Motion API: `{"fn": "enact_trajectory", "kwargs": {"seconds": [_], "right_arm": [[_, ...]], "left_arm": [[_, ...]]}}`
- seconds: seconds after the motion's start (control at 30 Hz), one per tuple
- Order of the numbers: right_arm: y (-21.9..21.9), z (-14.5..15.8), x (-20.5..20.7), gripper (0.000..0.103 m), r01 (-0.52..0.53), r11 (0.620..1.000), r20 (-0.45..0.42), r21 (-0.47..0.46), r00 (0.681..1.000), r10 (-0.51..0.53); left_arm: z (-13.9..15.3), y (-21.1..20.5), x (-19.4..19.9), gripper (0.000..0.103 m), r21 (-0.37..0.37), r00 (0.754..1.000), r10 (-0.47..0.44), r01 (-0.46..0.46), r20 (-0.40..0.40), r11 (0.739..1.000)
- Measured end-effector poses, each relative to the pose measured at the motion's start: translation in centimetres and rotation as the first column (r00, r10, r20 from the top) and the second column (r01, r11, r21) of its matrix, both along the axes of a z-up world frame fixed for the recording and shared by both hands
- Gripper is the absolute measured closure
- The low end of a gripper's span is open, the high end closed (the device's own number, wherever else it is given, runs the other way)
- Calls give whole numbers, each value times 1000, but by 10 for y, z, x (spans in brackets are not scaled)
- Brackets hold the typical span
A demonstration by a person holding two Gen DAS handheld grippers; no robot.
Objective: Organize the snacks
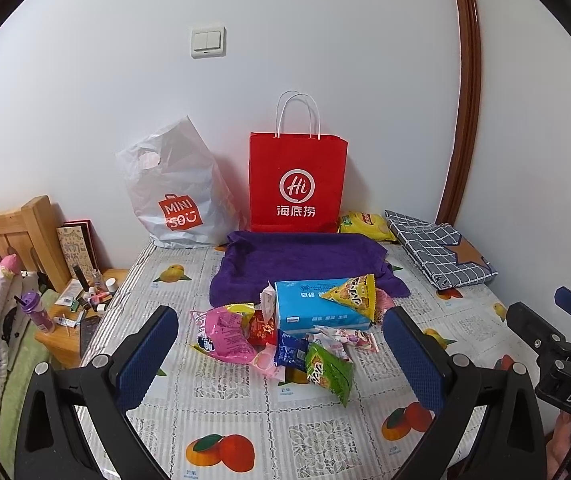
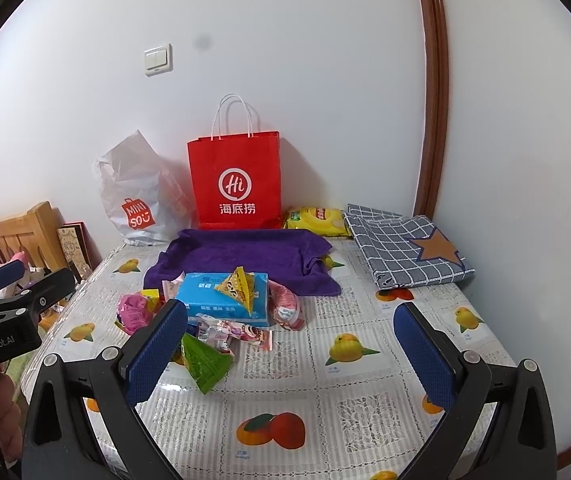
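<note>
A heap of snack packets lies mid-table: a pink bag [image 1: 221, 332], a green packet [image 1: 327, 372], a small blue packet [image 1: 290, 354] and a yellow triangular packet [image 1: 355, 294] resting on a blue tissue box [image 1: 317, 312]. The box [image 2: 225, 296], green packet [image 2: 203, 362] and a pink sausage pack [image 2: 287, 306] show in the right wrist view. A red paper bag [image 1: 297, 184] stands upright at the wall. My left gripper [image 1: 281, 356] is open and empty, above the table in front of the heap. My right gripper [image 2: 289, 356] is open and empty, to the right of the heap.
A white plastic bag [image 1: 177, 200] leans left of the red bag. A purple towel [image 1: 297, 260] lies behind the box. A yellow chip bag [image 1: 365, 224] and folded checked cloth [image 1: 441, 252] lie at the back right. A cluttered wooden nightstand [image 1: 65, 332] stands left of the table.
</note>
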State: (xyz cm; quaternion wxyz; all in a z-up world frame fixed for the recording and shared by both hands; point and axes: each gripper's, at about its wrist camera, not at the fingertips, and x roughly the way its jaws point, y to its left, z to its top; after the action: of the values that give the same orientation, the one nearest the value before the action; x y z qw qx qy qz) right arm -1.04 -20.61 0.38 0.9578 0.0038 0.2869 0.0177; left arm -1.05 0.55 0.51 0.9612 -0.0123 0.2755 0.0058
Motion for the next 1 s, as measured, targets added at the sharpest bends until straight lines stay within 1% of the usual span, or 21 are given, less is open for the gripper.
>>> {"fn": "enact_trajectory", "kwargs": {"seconds": [0.3, 0.57, 0.73, 0.83, 1.0], "right_arm": [[0, -3, 0, 1, -1, 1000, -7, 1, 1000, 1], [2, -9, 3, 1, 9, 1000, -3, -23, 1000, -9], [4, -21, 16, 1, -3, 1000, -30, -25, 1000, 2], [5, -30, 29, 1, -5, 1000, -50, -21, 999, 4], [5, -48, 54, 1, -14, 1000, -97, 4, 995, 14]], "left_arm": [[-1, -1, 1, 0, -3, 1000, 0, 0, -6, 1000], [-12, -1, 12, 0, -1, 1000, -12, 12, -23, 1000], [-22, 1, 24, 0, 12, 1000, -5, 5, -28, 1000], [-29, 3, 37, 0, 8, 999, -10, 10, -49, 1000], [-41, 5, 57, 0, 23, 997, -4, 6, -76, 1000]]}}
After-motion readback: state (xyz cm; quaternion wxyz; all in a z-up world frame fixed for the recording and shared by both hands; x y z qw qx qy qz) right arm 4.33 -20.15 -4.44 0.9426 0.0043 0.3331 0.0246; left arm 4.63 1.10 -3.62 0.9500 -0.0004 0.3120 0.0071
